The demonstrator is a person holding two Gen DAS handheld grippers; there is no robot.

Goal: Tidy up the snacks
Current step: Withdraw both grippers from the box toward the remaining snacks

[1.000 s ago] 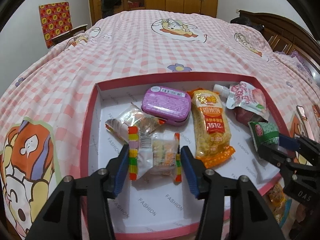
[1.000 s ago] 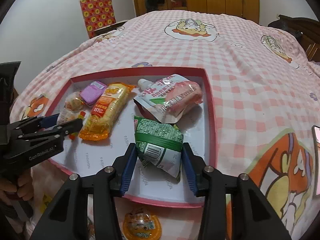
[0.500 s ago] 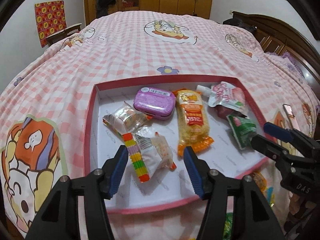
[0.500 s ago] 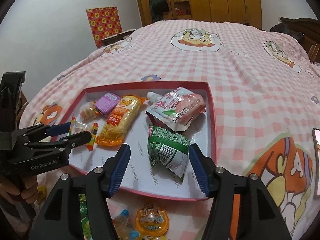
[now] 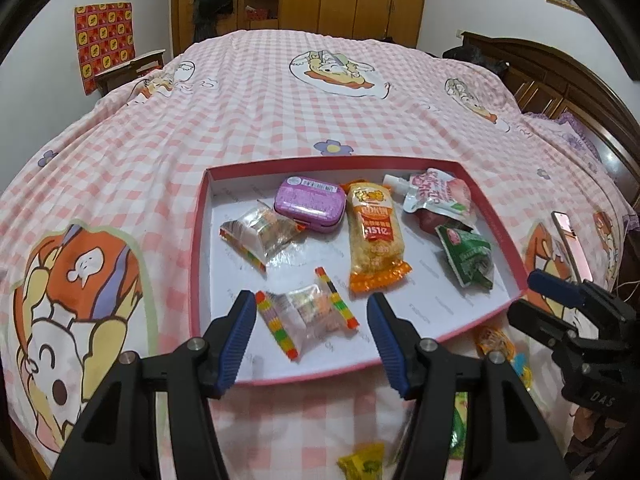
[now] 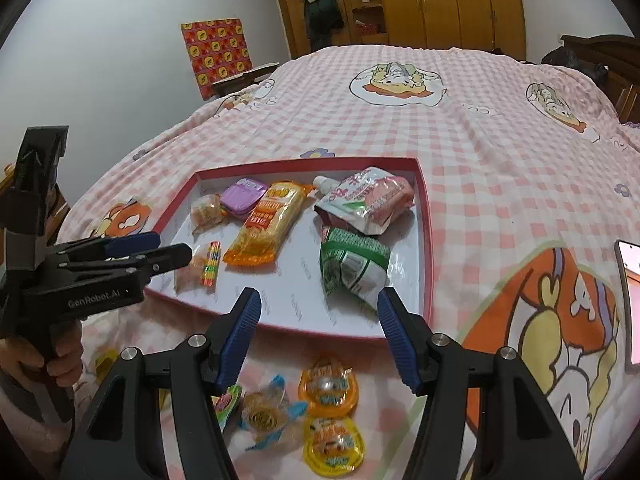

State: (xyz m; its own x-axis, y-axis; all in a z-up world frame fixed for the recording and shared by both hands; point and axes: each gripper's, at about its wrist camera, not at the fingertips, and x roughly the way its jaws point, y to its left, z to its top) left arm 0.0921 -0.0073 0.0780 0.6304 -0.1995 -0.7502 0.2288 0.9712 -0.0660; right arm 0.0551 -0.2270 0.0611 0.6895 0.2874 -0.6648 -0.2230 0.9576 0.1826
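A shallow red-rimmed white box (image 5: 200, 216) (image 6: 427, 240) lies on the bed. In it are two clear candy packets with rainbow edges (image 5: 306, 316) (image 5: 260, 234), a purple tin (image 5: 310, 204), an orange noodle pack (image 5: 374, 236) (image 6: 268, 224), a pink spout pouch (image 5: 438, 196) (image 6: 366, 198) and a green packet (image 5: 468, 258) (image 6: 354, 268). My left gripper (image 5: 312, 332) is open and empty, just above the near candy packet. My right gripper (image 6: 320, 330) is open and empty, over the box's near edge, short of the green packet.
Loose snacks lie on the checked bedspread in front of the box: two orange jelly cups (image 6: 328, 386) (image 6: 334, 444), a blue-wrapped candy (image 6: 266, 414) and a yellow packet (image 5: 362, 460). A phone (image 6: 630, 300) lies at the right. A wooden headboard (image 5: 560, 84) is far right.
Both grippers have opened, let go of the candy packet and the green packet, and pulled back toward me. The two packets now lie in the box.
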